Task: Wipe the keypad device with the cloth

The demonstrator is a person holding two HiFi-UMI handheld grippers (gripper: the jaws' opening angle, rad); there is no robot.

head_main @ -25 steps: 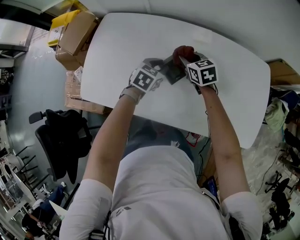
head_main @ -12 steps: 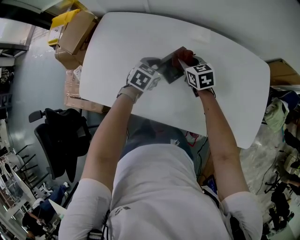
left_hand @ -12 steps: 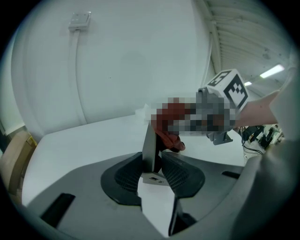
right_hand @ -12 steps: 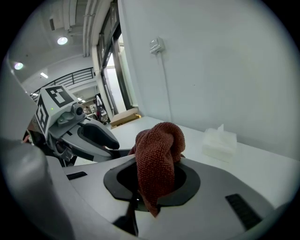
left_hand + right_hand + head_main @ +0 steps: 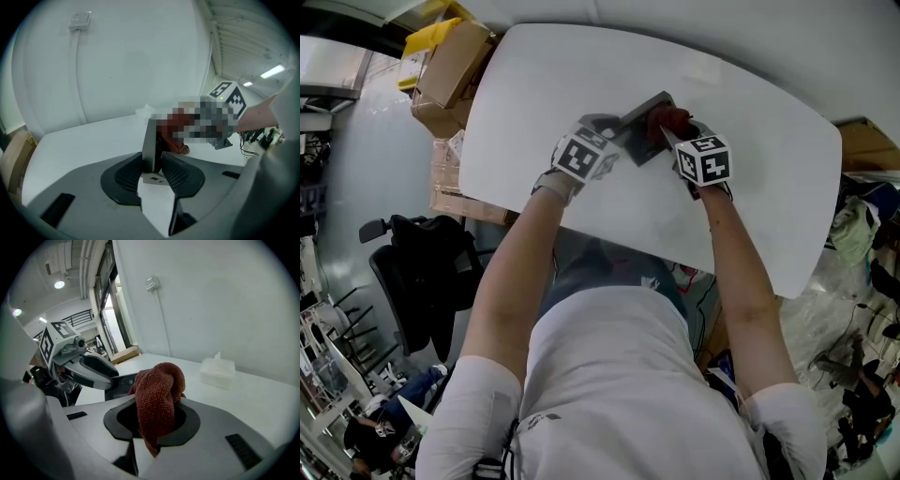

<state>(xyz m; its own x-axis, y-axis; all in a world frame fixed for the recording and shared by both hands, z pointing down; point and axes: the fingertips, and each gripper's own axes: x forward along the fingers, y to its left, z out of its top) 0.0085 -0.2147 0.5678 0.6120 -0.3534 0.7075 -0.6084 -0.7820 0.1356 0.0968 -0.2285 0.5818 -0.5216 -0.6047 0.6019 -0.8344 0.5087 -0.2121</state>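
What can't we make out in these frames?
- Keys on device: too small in head view; edge-on in left gripper view; mostly behind cloth in right gripper view.
- Cloth-to-device contact: a mosaic patch covers it in left gripper view.
- Jaws: under marker cubes in head view.

Left tool (image 5: 152,165) and right tool (image 5: 152,420), both clamped, angle toward each other.

From above the keypad device (image 5: 643,133) shows only as a dark slab, its keys too small to make out, with the cloth (image 5: 668,118) covering one corner. In the left gripper view it stands edge-on, its face unseen, and the cloth behind it is blurred over. The cloth buries the pads of the right gripper (image 5: 153,416).
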